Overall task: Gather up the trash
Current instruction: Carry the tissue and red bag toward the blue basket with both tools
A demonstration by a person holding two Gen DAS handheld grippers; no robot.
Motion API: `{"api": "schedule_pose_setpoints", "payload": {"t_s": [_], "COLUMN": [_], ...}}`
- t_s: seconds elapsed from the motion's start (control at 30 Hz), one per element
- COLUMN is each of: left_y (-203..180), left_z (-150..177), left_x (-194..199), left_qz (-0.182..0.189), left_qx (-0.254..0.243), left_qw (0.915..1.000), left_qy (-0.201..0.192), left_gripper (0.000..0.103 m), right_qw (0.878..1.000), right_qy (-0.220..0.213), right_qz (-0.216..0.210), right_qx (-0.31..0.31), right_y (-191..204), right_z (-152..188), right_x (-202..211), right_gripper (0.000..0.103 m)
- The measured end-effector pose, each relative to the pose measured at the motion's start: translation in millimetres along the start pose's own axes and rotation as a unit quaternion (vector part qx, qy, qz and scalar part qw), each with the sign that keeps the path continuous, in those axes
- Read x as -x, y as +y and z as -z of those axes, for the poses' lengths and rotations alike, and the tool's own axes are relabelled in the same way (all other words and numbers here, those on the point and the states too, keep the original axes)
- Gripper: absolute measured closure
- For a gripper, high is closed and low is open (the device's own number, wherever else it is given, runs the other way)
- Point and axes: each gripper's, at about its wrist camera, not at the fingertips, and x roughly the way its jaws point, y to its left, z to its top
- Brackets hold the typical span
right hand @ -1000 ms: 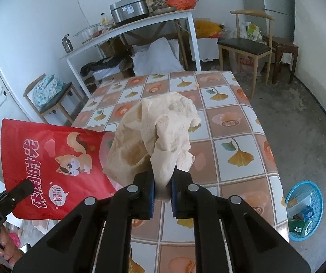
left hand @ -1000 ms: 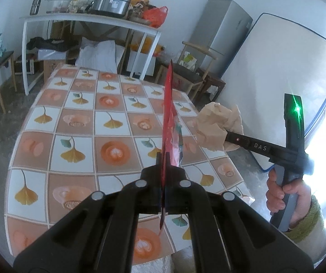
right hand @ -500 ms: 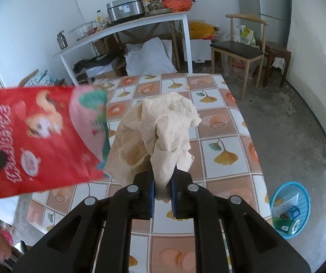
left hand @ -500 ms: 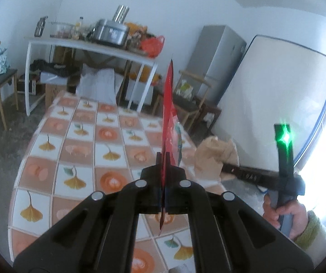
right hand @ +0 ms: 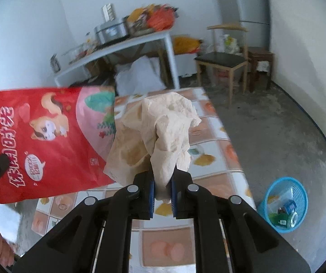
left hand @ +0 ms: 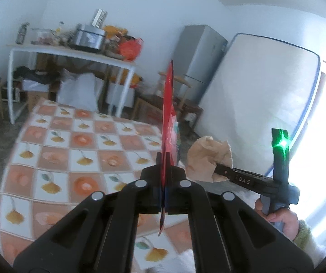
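Hand-held grippers: one red bag (right hand: 42,141), one crumpled paper (right hand: 160,134).

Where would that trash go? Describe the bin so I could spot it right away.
Start at the table with the orange-and-white tiled cloth. On the grey concrete floor to its right stands a small blue basket. It is the only bright blue, mesh-sided, round container there, and already holds some scraps.

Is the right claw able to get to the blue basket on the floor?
Probably yes: the blue basket sits on open floor beside the table, nothing between, though the right claw is shut on crumpled paper.
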Motion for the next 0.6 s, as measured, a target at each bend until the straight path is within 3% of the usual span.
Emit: {"api": "schedule_pose_setpoints", "payload": {"t_s": [0.13, 0.3, 0.47, 0.6], "left_y": [-25, -75, -141, -188], "left_z": [-5, -14, -10, 9], "left_x": [-15, -47, -99, -151], "left_qz": [0.036, 0.102, 0.165, 0.19], "left_qx": [-0.015, -0.041, -0.064, -0.077], "left_qw": [0.9991, 0.993, 0.9793, 0.9662], "left_qy": [0.014, 0.043, 0.098, 0.156], "left_gripper": [0.103, 0.103, 0.103, 0.103], "right_qw": [0.997, 0.984, 0.965, 0.95], "right_qy": [-0.043, -0.085, -0.087, -0.073], "right_qz": [0.045, 0.121, 0.174, 0.193], "right_qx": [-0.037, -0.101, -0.176, -0.234], "right_y": [-49, -131, -213, -265], "right_z": [11, 41, 86, 125], "right_x": [44, 102, 128, 127], "right_gripper": [0.092, 0.092, 0.092, 0.092]}}
